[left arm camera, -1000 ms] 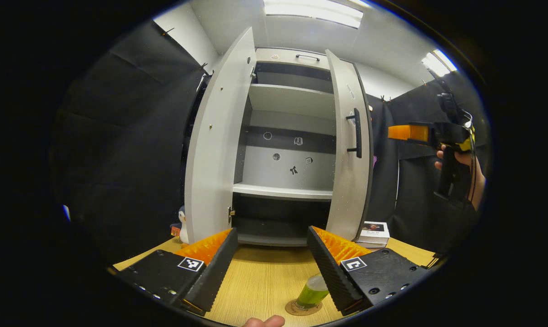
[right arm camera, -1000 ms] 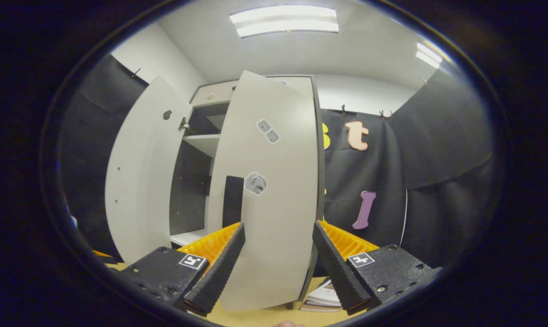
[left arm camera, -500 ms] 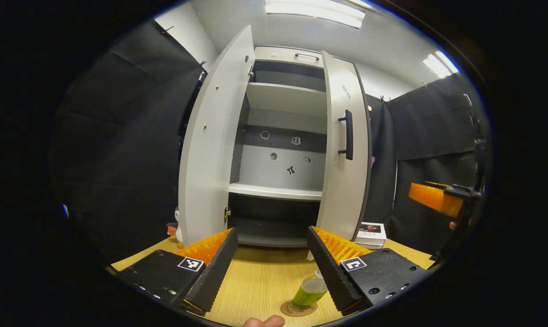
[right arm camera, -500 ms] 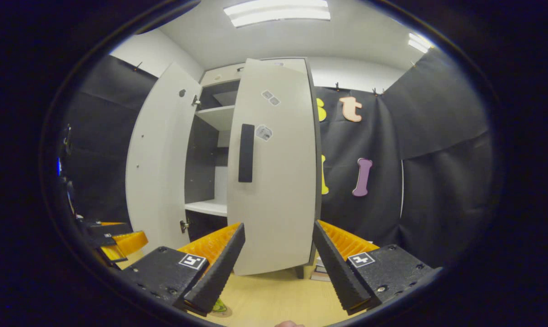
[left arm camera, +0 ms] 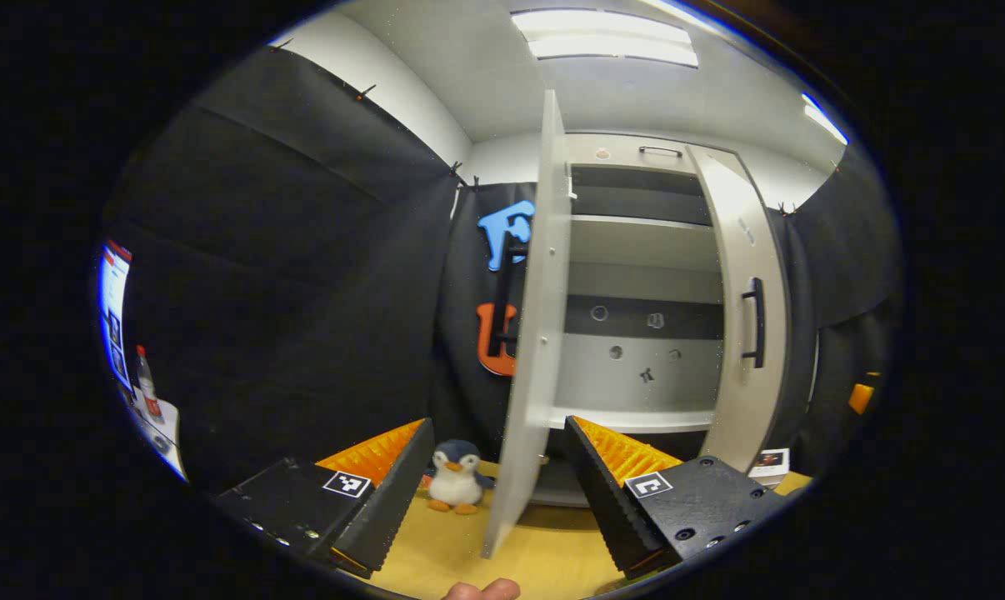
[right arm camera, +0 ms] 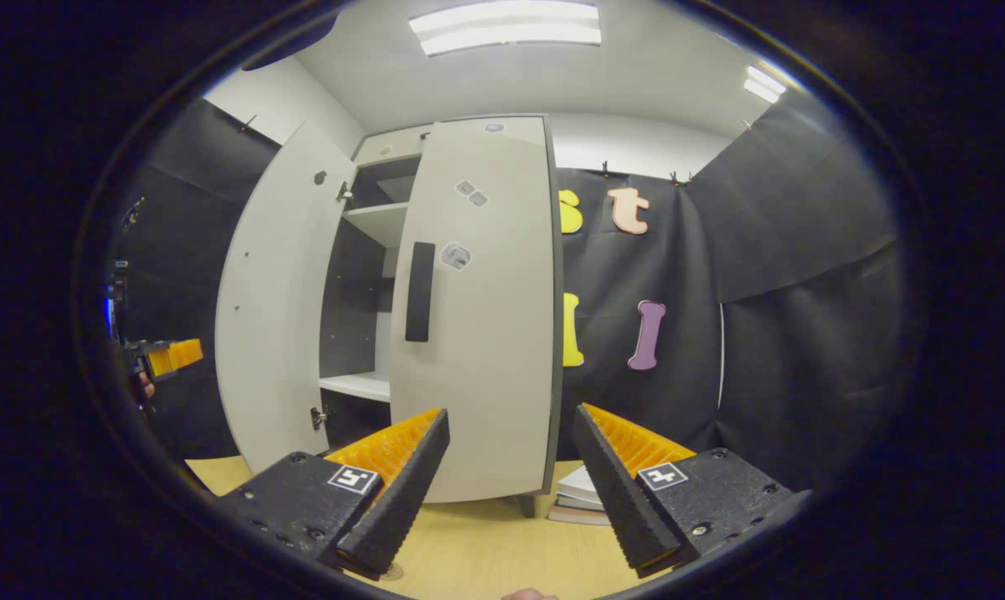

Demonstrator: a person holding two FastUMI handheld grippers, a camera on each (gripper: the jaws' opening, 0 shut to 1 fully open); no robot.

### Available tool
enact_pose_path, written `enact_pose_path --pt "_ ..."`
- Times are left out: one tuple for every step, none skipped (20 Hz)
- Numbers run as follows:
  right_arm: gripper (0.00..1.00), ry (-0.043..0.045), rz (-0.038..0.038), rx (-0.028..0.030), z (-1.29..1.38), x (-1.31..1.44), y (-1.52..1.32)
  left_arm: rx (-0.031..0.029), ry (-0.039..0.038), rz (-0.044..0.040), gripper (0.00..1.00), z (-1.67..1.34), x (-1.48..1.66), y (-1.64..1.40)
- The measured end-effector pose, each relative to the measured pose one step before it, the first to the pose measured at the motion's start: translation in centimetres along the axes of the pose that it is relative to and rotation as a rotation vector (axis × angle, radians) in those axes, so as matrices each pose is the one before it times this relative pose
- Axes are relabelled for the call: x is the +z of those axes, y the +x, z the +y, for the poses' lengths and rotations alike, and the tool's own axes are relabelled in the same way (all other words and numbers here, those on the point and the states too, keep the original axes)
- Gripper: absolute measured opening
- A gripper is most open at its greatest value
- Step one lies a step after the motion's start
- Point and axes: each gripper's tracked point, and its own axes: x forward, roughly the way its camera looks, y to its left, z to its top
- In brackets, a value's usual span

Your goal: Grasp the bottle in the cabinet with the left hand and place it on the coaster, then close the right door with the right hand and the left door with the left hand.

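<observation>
The grey cabinet [left arm camera: 644, 250] stands at the back of the wooden table. Its left door [left arm camera: 529, 333] is swung wide and I see it edge-on, straight ahead between the fingers of my open left gripper [left arm camera: 496, 427], which holds nothing. The right door [right arm camera: 477, 333] with its dark handle [right arm camera: 420, 292] is almost shut, leaving a gap to the shelves. My right gripper [right arm camera: 511, 412] is open and empty, a little back from that door's face. The left gripper [right arm camera: 169, 357] shows far off beside the open left door [right arm camera: 269, 317].
A plush penguin [left arm camera: 457, 483] sits on the table [left arm camera: 544, 558] left of the left door's foot. A stack of books [right arm camera: 582, 500] lies right of the cabinet's base. Black cloth walls the booth on both sides. The right gripper [left arm camera: 861, 396] shows at the far right.
The left gripper has swung left toward the left door's edge; the bottle and coaster have left its view. The right door has swung nearer shut and the right gripper has drawn back.
</observation>
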Motion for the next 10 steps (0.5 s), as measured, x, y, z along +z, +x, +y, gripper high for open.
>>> enact_pose_path --pt "0.98 0.00447 0.00104 -0.00505 -0.262 -0.105 -0.005 0.04247 0.01719 -0.01101 0.95 1.694 0.604 1.528" --pt "0.98 0.00568 0.00461 -0.00377 -0.197 -0.26 -0.054 0.03054 0.00684 -0.00741 0.95 1.404 0.695 1.072" --pt "0.98 0.00409 0.0054 -0.00256 -0.125 -0.239 -0.043 0.01539 -0.00049 -0.01068 0.95 0.77 0.671 1.145" --pt "0.98 0.00097 0.00903 -0.00377 -0.162 -0.214 -0.031 0.00047 -0.00071 -0.01107 0.95 0.285 0.629 1.174" --pt "1.0 -0.00184 0.00663 -0.00576 -0.229 -0.259 -0.021 -0.00393 0.01212 -0.01526 0.9 0.025 0.861 1.269" --pt "0.98 -0.00064 0.00253 -0.0045 -0.195 -0.072 -0.05 0.00702 0.02895 -0.01901 0.9 0.183 0.559 1.089" --pt "0.98 0.00052 0.00238 -0.00447 -0.189 -0.004 0.039 0.00894 0.0321 -0.01589 0.95 0.13 0.49 0.777" --pt "0.98 0.00142 0.00147 -0.0068 -0.221 -0.049 0.066 0.00045 0.01782 -0.01384 1.0 -0.119 0.523 0.798" --pt "0.98 0.00153 -0.00081 -0.00763 -0.306 0.047 0.042 -0.00763 0.00502 -0.01376 0.99 -0.403 0.246 0.549" --pt "0.98 0.00209 -0.0026 -0.00652 -0.206 0.045 0.086 -0.01526 -0.00073 -0.00038 0.99 -0.577 -0.082 0.477"
